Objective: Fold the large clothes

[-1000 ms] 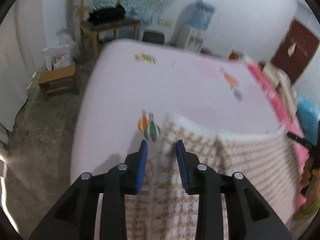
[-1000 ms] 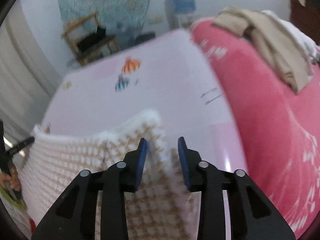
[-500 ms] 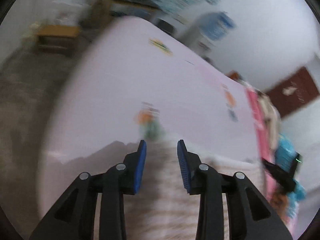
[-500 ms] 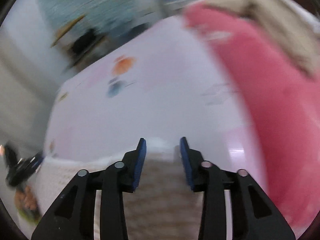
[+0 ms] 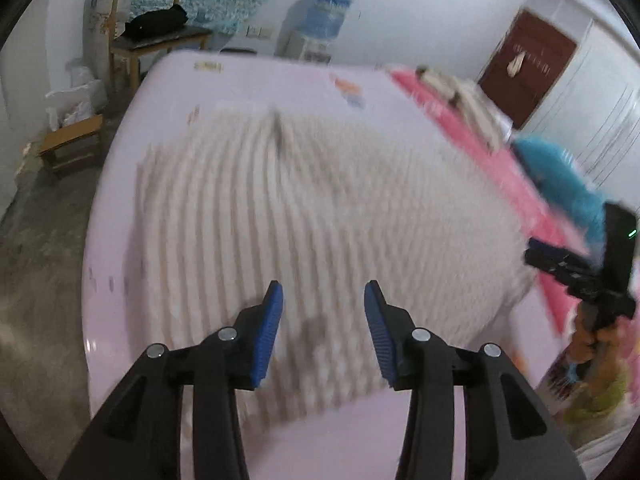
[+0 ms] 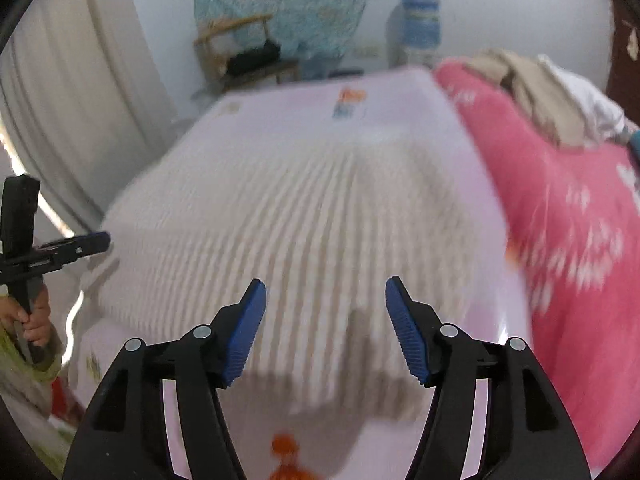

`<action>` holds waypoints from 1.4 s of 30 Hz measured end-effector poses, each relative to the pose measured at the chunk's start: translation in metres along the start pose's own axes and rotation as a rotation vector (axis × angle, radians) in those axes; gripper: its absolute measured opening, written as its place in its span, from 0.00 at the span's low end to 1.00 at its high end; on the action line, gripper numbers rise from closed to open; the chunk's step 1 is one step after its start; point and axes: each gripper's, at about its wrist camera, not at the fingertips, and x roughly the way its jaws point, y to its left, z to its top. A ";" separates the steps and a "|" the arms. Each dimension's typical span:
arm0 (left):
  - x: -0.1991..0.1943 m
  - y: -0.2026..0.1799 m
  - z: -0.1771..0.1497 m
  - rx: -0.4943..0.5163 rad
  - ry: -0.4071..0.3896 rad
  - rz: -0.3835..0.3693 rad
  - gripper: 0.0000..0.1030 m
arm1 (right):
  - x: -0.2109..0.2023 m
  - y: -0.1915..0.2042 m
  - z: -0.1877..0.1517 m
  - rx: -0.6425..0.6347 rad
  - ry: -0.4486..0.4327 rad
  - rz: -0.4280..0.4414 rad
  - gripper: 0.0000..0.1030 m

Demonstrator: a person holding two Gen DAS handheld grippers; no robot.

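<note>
Seemingly one fold is laid: from the left wrist, the left claw (image 5: 323, 300), jaws just opened and grasping nothing, hangs over the one checked knit garment (image 5: 312, 208) lying doubled on the lilac bed (image 5: 256, 80). From the right wrist, the right claw (image 6: 325, 294), likewise just released and empty, faces that single garment (image 6: 304, 232); further folds probably remain.

I count one knit (image 5: 320, 200) on one bed (image 5: 248, 80), my two grippers (image 5: 323, 304) (image 6: 324, 300), one chair (image 5: 156, 40), one stool (image 5: 72, 140), one water jug (image 6: 418, 20).
</note>
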 end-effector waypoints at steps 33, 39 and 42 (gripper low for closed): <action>-0.118 -0.119 -0.075 0.068 -0.351 0.420 0.95 | -0.130 0.087 -0.042 0.062 -0.385 -0.301 0.92; -0.095 -0.115 -0.075 0.023 -0.246 0.427 0.95 | -0.117 0.089 -0.046 0.049 -0.352 -0.314 0.92; -0.084 -0.113 -0.075 0.014 -0.205 0.452 0.95 | -0.106 0.087 -0.045 0.061 -0.300 -0.292 0.92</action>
